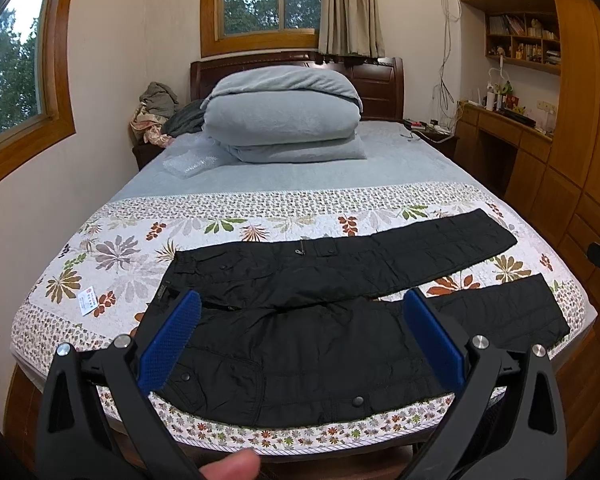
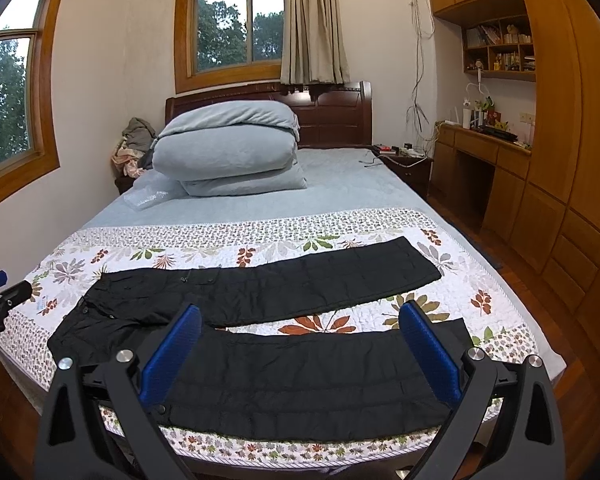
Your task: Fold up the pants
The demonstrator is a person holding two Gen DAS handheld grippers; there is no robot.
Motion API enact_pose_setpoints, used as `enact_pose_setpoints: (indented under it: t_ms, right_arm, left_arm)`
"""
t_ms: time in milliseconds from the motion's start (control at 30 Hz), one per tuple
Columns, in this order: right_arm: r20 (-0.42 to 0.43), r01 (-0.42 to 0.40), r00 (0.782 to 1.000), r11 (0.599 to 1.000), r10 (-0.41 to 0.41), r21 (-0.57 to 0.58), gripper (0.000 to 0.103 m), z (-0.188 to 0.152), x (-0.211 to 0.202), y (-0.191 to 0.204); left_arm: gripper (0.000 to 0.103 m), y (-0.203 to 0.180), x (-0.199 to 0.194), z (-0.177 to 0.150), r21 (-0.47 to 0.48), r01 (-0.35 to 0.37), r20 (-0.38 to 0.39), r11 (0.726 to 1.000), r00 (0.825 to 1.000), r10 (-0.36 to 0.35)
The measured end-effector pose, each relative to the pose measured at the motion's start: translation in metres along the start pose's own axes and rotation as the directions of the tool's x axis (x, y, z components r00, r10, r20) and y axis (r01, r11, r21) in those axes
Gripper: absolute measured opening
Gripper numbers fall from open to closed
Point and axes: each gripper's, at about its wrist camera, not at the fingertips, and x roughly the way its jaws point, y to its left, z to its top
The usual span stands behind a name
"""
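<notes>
Our left tool [image 1: 300,336] and right tool [image 2: 300,352] hang with fingers spread wide, gripping nothing, above the black pants [image 1: 340,280] lying flat, legs apart, on the bed's flowered quilt [image 1: 120,248]. No fold is begun, we judge; next we must pinch the near leg and bring it over the far one.

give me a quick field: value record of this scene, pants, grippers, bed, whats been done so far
pants: black pants spread flat, unfolded, waist to the left, legs splayed apart to the right
surface: floral quilt on the bed
left gripper: open, above the waist end, holding nothing
right gripper: open, above the near leg, holding nothing
also on bed: folded grey duvet by the headboard
progress: no fold made
</notes>
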Motion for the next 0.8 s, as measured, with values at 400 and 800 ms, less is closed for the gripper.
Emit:
enact_pose_setpoints:
  t_ms: [400,800]
  right_arm:
    - [-0.257,0.087,0.965,0.989,-0.054,0.120,0.100,0.070,0.157,-0.130]
    - [-0.565,0.055,0.825,0.996,-0.004,0.074,0.100,0.107,0.402,-0.224]
  left_arm:
    - [0.101,0.082,0.157,0.035,-0.045,-0.027,-0.261,0.999,0.965,0.014]
    - [0.101,0.161,0.351,0.054,-0.219,-0.061,-0.596,0.974,0.799,-0.084]
